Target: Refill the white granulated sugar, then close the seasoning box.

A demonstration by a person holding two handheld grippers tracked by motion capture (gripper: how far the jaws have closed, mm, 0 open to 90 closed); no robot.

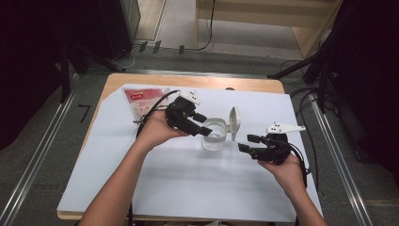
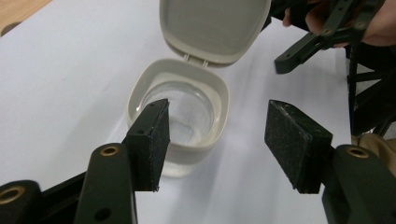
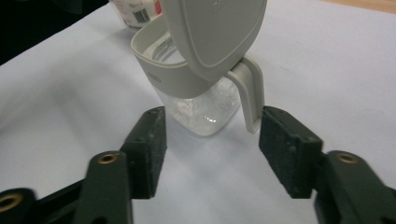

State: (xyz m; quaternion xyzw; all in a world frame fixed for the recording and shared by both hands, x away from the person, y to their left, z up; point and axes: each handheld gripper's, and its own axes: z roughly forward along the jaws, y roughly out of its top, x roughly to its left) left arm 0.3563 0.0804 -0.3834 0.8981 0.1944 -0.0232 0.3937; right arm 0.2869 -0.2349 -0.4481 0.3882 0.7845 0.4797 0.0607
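Note:
A small clear jar (image 1: 214,137) with a grey collar stands mid-table on white paper, its hinged grey lid (image 1: 234,123) flipped up and open on the right side. My left gripper (image 1: 203,125) is open at the jar's left rim; in the left gripper view its jaws straddle the space just before the jar (image 2: 180,116), with the lid (image 2: 212,28) standing behind. My right gripper (image 1: 248,142) is open just right of the jar, holding nothing. In the right gripper view the jar (image 3: 196,88) and the lid (image 3: 215,32) rise directly ahead of the open jaws.
A white and red pouch (image 1: 141,101) lies at the back left of the white paper sheet (image 1: 188,174), which covers a wooden table (image 1: 197,81). The other hand's gripper (image 2: 308,46) shows at the top right of the left gripper view. The pouch (image 3: 135,11) sits behind the jar.

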